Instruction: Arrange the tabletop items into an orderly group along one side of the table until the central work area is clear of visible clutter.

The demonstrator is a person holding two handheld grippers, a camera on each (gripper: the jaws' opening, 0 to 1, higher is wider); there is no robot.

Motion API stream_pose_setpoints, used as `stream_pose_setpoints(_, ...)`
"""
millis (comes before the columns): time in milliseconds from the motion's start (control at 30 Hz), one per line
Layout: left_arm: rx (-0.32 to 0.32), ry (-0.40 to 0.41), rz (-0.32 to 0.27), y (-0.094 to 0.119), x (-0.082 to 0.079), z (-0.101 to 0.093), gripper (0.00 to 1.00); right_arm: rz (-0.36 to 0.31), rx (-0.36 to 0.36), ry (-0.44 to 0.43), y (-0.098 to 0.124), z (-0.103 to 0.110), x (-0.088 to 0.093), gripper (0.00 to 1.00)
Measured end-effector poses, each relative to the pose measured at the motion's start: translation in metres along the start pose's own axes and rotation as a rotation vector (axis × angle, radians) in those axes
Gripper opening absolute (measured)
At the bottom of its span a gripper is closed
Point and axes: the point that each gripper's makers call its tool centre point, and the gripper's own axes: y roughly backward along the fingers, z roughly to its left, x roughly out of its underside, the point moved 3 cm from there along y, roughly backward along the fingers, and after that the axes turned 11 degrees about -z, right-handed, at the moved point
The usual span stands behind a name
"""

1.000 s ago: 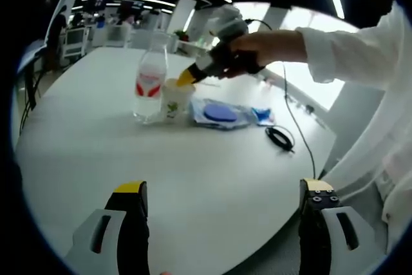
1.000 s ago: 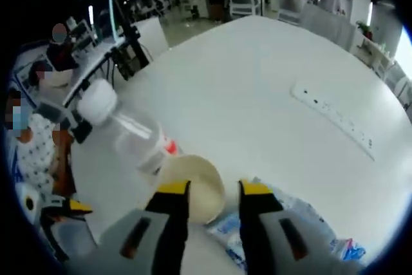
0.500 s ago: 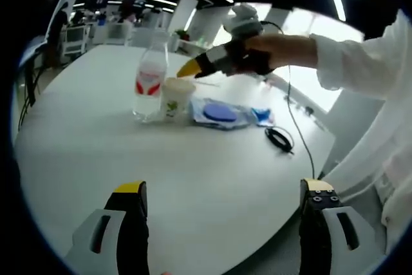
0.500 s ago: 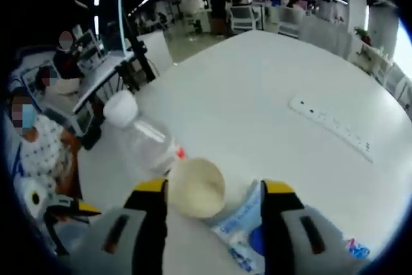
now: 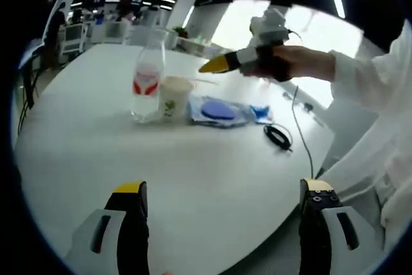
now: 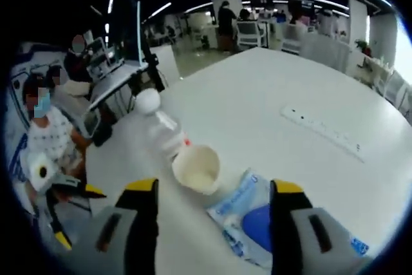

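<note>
Right tongs hang spread and empty over the paper cup, beside the bottle and blue packet. Left tongs gape over bare table. Next, I reckon: the black cable.

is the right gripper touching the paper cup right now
Apart. In the left gripper view the right gripper hangs in the air above and to the right of the paper cup, jaws open, with background showing between them.

Right gripper now lifted off the paper cup, jaws wider.
</note>
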Motion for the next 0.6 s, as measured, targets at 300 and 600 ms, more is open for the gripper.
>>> stream_pose_setpoints(300, 0.011, -0.014, -0.009, -0.001, -0.021, 0.004, 0.92, -0.024, 0.034, -0.008, 0.044, -0.014, 0.024, 0.69)
stream_pose_setpoints(600, 0.039, -0.049, 0.017, 0.001, -0.031, 0.006, 0.93, -0.063, 0.102, -0.04, 0.105, -0.024, 0.056, 0.7)
